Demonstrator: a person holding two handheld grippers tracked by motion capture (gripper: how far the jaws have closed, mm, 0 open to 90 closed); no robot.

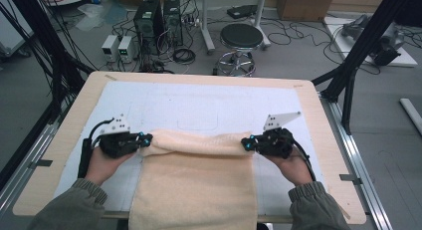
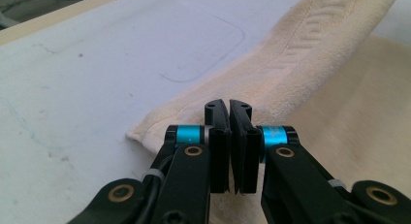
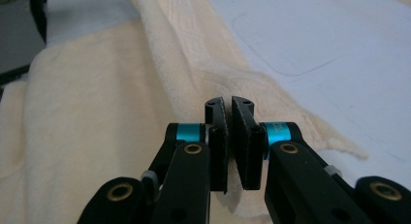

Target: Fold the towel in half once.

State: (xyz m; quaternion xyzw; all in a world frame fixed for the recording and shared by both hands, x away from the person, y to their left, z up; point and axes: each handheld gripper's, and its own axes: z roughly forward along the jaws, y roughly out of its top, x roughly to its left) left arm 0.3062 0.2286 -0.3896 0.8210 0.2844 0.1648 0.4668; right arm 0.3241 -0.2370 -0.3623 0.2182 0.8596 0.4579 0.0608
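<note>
A cream towel (image 1: pixel 194 180) lies on the white mat (image 1: pixel 199 103) and hangs over the table's front edge. Its far edge is rolled up into a raised ridge between my two grippers. My left gripper (image 1: pixel 147 139) pinches the left end of that ridge, and my right gripper (image 1: pixel 246 143) pinches the right end. In the left gripper view the jaws (image 2: pixel 229 107) are pressed together with the towel (image 2: pixel 310 64) bunched at them. The right gripper view has the same: jaws (image 3: pixel 229 104) closed, with the towel (image 3: pixel 97 112) folded around and under them.
The wooden table (image 1: pixel 74 120) carries the mat, which has a faint rounded outline (image 1: pixel 198 121) just beyond the towel. On the floor behind stand a round stool (image 1: pixel 241 38), computer towers (image 1: pixel 149 18) and loose cables. Black frame posts (image 1: pixel 363 46) rise at both sides.
</note>
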